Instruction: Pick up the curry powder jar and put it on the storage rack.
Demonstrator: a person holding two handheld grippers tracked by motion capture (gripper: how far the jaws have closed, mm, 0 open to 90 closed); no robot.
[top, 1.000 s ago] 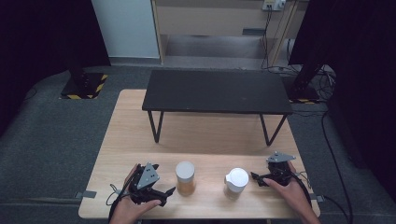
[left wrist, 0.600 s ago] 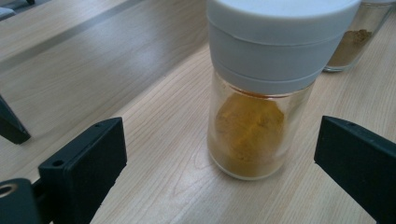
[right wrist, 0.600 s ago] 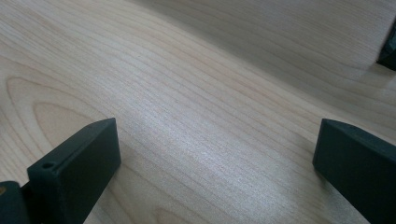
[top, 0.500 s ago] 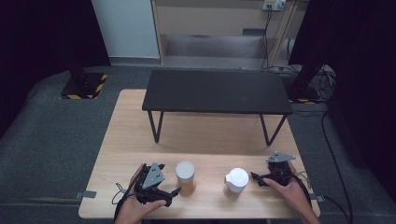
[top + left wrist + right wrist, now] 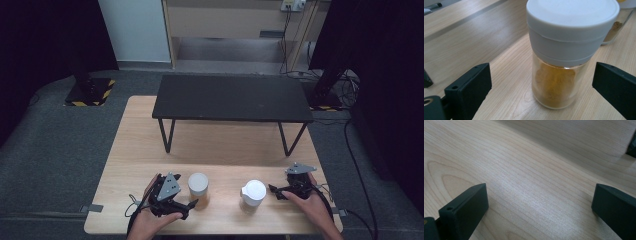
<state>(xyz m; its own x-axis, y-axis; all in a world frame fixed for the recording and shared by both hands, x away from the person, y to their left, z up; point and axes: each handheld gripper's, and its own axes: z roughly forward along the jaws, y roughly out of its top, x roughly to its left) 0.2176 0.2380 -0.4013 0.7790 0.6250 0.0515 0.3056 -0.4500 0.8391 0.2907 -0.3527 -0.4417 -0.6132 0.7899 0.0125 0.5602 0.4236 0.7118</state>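
Two spice jars sitting near the front edge of the wooden table [image 5: 135,145], a gripper parked by each.

The left gripper [image 5: 186,210] has its jaws wide apart on either side of the left jar [image 5: 198,190], not touching it. That jar stands upright, long axis vertical: clear glass, orange-brown powder inside, chunky white lid. The right jar [image 5: 253,195] stands a bit to its right, also white-capped. The right gripper [image 5: 274,192] sits just right of it, jaws spread over bare wood. Plenty of open tabletop between the jars and the black bench [image 5: 232,97]; barely any room toward the near edge.
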